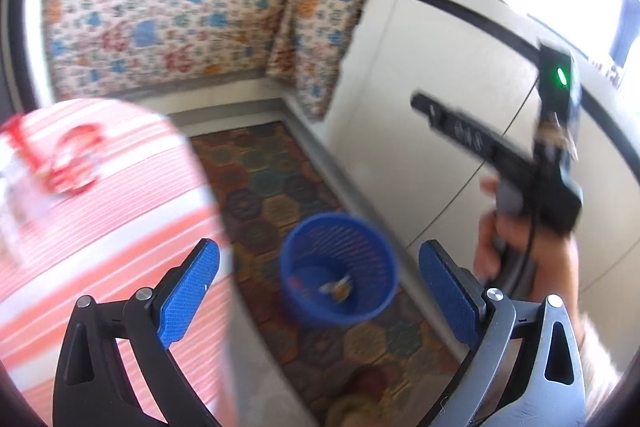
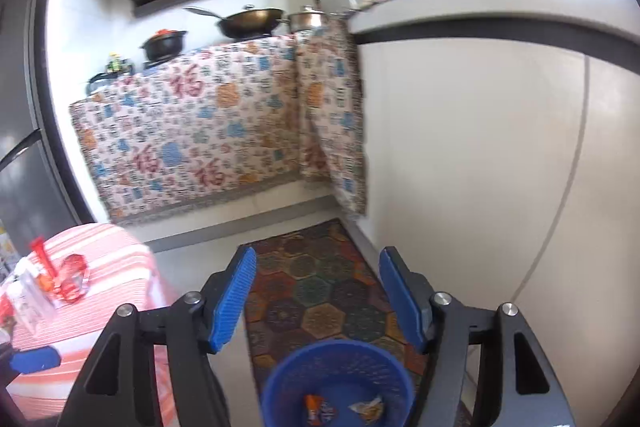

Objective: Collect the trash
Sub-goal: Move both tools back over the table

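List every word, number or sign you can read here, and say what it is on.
"福": large red character, repeated across the patterned cloth hanging over the counter front.
"1": small mark on the right gripper arm.
Red packaging on the striped table: too blurred to read.

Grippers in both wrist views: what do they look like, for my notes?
Both claws, left and right, have black triangular cut-out arms, silver pivot pins and blue ridged finger pads. The left view also shows the right tool's black pistol-style body, with a green light, a black cable and a bare wrist.
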Demonstrator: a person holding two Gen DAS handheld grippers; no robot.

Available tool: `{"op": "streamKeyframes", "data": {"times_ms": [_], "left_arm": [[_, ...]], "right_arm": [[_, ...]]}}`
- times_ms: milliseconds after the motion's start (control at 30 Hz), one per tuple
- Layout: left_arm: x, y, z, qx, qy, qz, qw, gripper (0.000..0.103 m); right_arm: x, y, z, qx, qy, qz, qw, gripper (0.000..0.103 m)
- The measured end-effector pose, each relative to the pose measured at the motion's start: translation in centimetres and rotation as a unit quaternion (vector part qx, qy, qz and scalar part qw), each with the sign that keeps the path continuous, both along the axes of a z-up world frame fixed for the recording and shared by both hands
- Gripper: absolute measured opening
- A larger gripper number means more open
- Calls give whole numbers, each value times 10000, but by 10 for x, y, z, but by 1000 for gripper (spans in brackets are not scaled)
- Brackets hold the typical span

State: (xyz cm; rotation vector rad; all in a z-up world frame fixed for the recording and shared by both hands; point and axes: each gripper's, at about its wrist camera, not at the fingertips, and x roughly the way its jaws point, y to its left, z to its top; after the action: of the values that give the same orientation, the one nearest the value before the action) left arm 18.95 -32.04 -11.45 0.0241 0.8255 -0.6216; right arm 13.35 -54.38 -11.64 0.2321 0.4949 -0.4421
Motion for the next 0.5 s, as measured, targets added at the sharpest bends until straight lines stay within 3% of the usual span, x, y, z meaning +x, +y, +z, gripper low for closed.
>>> {"op": "streamKeyframes", "data": {"times_ms": [200, 367, 500], "left_arm": [[-16, 95, -30, 831, 56, 817, 9932, 100], [-7, 182, -53, 1242, 56, 1819, 9754, 100], [1, 235, -68, 1483, -39, 2506, 9567, 100]], "right_arm": [[34, 81, 9, -4, -27, 811, 9967, 67], [51, 164, 2, 1, 125, 1642, 9864, 67], [55, 230, -18, 82, 445, 2550, 9659, 67]]}}
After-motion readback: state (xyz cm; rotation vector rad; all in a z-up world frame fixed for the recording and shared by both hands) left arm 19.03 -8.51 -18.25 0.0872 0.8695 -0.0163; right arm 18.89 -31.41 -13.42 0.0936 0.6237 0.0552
